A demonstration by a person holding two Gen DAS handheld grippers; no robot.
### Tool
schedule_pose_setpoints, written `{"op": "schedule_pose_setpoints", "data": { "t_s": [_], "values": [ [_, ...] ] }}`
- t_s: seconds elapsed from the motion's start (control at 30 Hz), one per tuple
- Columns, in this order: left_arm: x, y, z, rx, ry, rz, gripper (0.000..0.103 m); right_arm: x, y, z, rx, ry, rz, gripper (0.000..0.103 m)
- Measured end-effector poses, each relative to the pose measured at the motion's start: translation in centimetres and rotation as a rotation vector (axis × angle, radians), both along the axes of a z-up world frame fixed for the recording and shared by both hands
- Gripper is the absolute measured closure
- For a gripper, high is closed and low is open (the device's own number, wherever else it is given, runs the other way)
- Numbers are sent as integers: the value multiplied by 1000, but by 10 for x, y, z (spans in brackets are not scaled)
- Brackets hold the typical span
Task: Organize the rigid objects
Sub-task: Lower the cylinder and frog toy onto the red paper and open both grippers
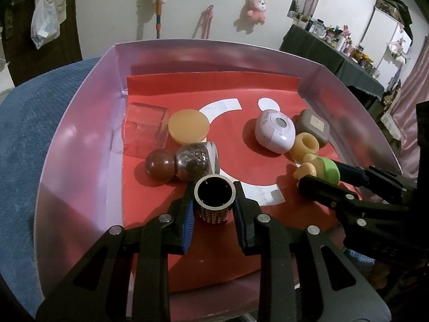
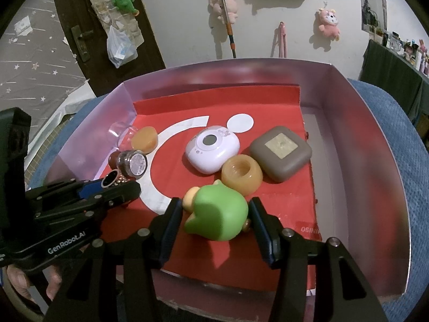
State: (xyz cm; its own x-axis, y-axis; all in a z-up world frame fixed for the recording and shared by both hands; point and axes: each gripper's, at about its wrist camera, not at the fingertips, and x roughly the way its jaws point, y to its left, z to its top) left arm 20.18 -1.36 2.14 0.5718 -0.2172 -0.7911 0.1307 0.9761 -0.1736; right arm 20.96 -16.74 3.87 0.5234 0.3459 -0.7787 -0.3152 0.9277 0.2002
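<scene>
Inside a pink-walled box (image 1: 80, 139) lined with a red sheet (image 1: 166, 241), the rigid objects sit in two loose clusters. At the near left, the left gripper (image 1: 214, 206) has its fingers drawn in narrow on either side of a small studded cylinder (image 1: 214, 201) standing upright with its open dark mouth upward; the blue pads press against its sides, so it is held. Just beyond it lie a glittery jar (image 1: 197, 163) on its side and a brown ball (image 1: 159, 165) touching it, and farther left a clear plastic cup (image 1: 144, 126) beside an orange disc (image 1: 188, 126). At the near right, the right gripper (image 2: 214, 222) stands with its fingers partly spread around a green toy figure (image 2: 217, 214), which lies tilted on the red sheet; the left pad meets the toy's side, while at the right pad I cannot tell whether it touches. Just past the toy is an amber ring-shaped pot (image 2: 242, 173), touching it or very nearly so. Beyond that rest a pale lilac case (image 2: 211, 150) with a round window and a grey-brown square case (image 2: 281, 153), close side by side. A person's fingers (image 2: 32, 281) show under the left gripper's handle at the near left.
</scene>
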Motion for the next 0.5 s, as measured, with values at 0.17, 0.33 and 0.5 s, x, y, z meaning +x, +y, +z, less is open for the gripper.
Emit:
{"op": "schedule_pose_setpoints", "data": {
  "t_s": [0.17,0.33,0.5],
  "values": [
    [-2,-1,0,14,-2,0,79,-4,-2,3,3,-9,-2,48],
    [-5,0,2,19,-6,-6,79,-10,-3,7,6,-19,-6,43],
    [-9,0,3,21,-11,-5,78,-17,-5,14,9,-38,-3,41]
  ]
}}
